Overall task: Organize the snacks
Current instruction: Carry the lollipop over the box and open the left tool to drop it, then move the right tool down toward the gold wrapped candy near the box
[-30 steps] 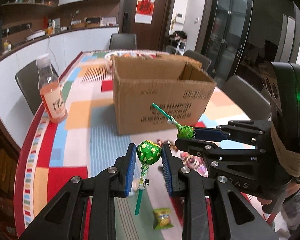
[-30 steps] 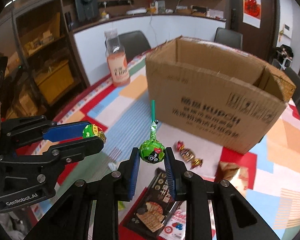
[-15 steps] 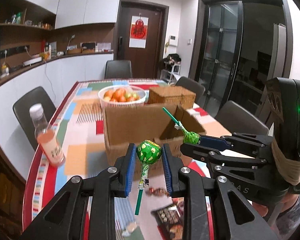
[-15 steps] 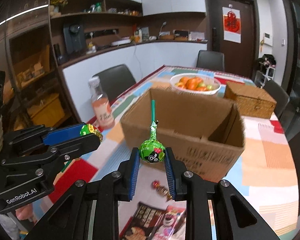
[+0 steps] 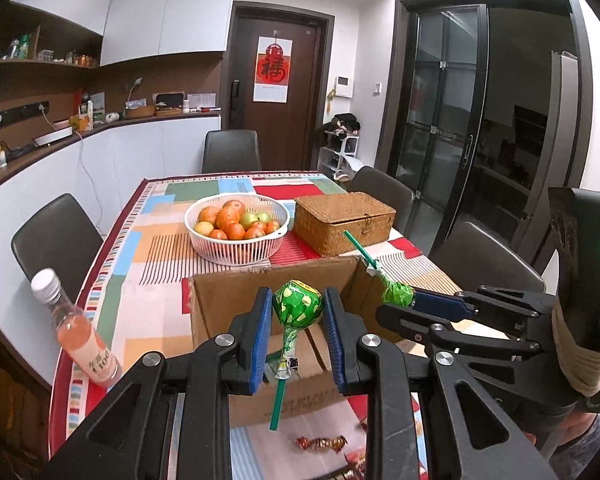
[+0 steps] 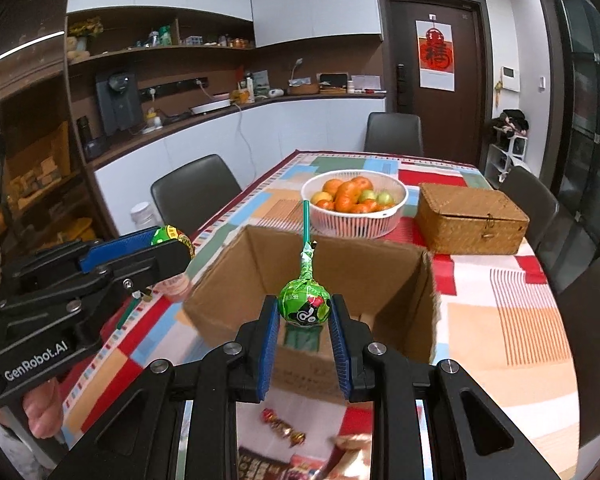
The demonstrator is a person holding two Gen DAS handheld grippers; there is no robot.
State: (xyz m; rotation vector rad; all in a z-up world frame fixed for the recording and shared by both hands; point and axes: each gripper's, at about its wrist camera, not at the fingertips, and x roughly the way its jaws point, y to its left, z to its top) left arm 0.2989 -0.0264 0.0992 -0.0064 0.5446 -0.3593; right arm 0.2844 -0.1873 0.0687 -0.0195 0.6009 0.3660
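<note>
Lollipops are held in both grippers, above the near side of the open cardboard box [image 5: 236, 300] that stands on the counter [image 5: 160, 240] with its colourful cloth. The left gripper [image 5: 296, 316] has its blue fingers [image 5: 260, 320] pinching a green lollipop [image 5: 298, 307] by the wrapped head, with the green stick hanging down. The right gripper [image 6: 305, 322] pinches a second green lollipop [image 6: 305, 310] in the same way, but its stick points up and away. Each gripper is seen from the side in the other camera, and they are near each other. Beyond the box stand a white basket of fruit [image 5: 238, 250] and, to its right, a woven box [image 5: 342, 220]. A bottle with pink drink [image 5: 78, 336] stands at the left edge. A wrapped candy [image 5: 320, 443] lies on the counter near the box.
</note>
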